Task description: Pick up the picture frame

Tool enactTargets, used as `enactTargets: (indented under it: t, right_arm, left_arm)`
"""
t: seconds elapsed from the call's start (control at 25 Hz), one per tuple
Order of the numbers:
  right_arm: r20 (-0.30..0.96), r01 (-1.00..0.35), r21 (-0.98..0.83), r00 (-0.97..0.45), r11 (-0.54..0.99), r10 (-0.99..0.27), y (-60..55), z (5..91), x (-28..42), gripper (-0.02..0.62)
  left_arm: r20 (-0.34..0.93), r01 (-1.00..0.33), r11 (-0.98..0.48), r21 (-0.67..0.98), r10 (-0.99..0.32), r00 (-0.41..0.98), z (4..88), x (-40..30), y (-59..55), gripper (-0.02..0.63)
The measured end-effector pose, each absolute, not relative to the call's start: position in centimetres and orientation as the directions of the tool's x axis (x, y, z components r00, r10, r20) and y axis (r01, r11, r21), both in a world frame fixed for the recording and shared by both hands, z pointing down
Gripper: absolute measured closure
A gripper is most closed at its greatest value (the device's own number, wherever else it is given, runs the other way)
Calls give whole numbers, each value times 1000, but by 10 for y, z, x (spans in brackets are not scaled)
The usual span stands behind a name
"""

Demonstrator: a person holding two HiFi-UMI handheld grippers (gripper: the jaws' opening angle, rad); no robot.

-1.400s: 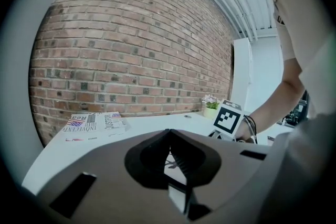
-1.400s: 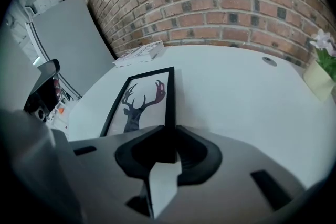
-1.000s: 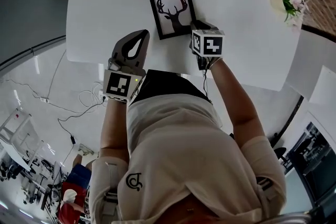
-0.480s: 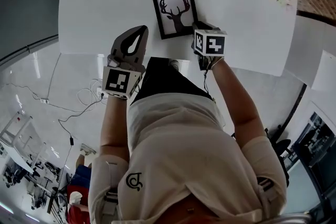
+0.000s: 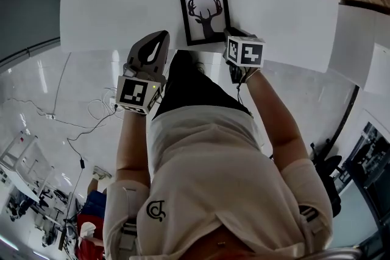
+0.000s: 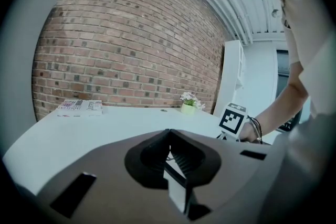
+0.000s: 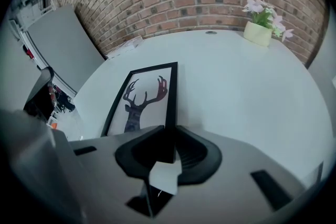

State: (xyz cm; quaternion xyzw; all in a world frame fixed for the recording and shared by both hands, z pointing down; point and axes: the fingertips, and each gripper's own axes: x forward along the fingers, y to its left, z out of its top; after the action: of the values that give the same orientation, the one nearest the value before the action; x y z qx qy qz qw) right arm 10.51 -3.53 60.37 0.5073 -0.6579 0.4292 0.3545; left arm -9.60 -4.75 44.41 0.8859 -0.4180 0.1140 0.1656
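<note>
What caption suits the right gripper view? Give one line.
Right gripper clamps the deer picture frame by its right edge on a white table.

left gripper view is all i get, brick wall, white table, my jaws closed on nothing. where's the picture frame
observer: The black rectangular picture frame with a deer silhouette lies on the white table, just right of your left gripper in the head view.
operator: right gripper on it or not
observer: Yes. The right gripper is closed on the frame's right-hand edge, at its near end; that black edge runs in between the jaws.
operator: lifted yet
observer: Not that I can see. It looks flat on the table, close to the near edge.
</note>
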Motion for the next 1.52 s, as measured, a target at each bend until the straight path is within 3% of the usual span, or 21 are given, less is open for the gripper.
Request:
enactTargets:
  t: [0.8, 1.2, 1.44, 1.52]
  right_arm:
    - [895, -968, -243, -246, 54, -372, 65, 605, 124, 518]
    - [893, -967, -253, -245, 29, -378, 98, 605, 130, 518]
    - [891, -967, -252, -245, 32, -382, 104, 602, 133, 518]
    - [892, -967, -254, -246, 29, -378, 105, 602, 133, 518]
  left_arm:
    - [384, -779, -572, 256, -679, 625, 484, -78, 39, 594]
    - [381, -740, -458, 493, -651, 657, 525, -67, 65, 594]
    - [353, -614, -249, 749, -636, 687, 556, -57, 65, 592]
    - [324, -548, -202, 812, -624, 711, 563, -50, 63, 554]
